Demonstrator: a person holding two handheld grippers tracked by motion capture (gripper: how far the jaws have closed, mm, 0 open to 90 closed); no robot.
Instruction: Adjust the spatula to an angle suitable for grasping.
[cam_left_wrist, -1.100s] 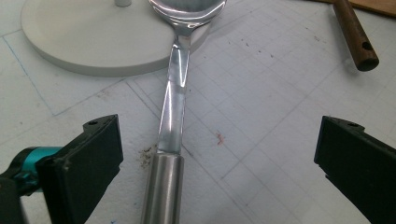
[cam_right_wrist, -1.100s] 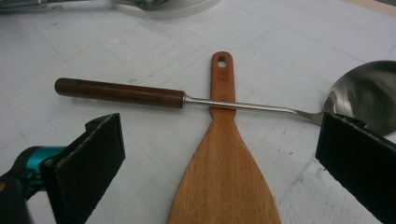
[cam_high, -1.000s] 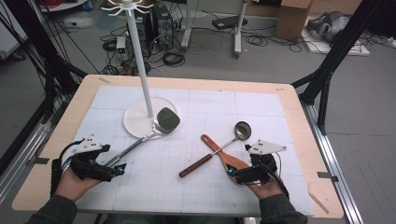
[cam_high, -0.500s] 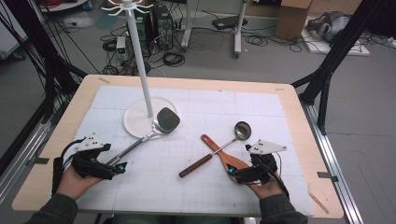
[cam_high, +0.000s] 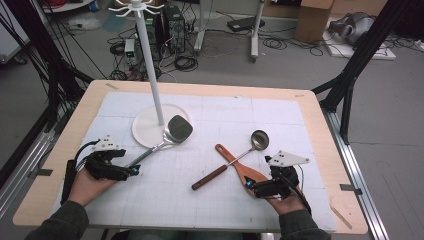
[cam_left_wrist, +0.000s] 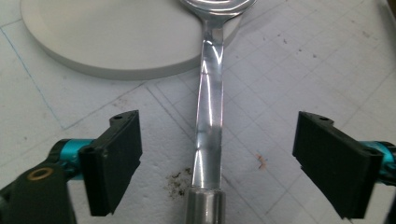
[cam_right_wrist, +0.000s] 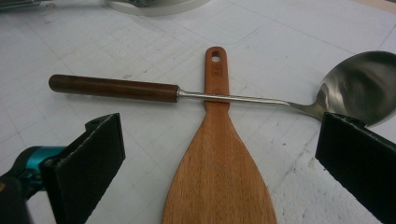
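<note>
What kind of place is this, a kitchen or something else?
Probably a robotics lab or workshop, not a kitchen. The utensils lie on a gridded white mat on a wooden table, loose cables cover the grey floor, and a cardboard box stands behind.

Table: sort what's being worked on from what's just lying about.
In hand: metal spatula, between the open left gripper jaws; wooden spatula, between the open right gripper jaws.
Lying about: ladle across the wooden spatula; white hook stand.

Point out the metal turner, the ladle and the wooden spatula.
Metal turner (cam_high: 179, 128): high view, on its blade.
Ladle (cam_right_wrist: 359, 86): right gripper view, on its bowl.
Wooden spatula (cam_right_wrist: 219, 177): right gripper view, on its blade.
</note>
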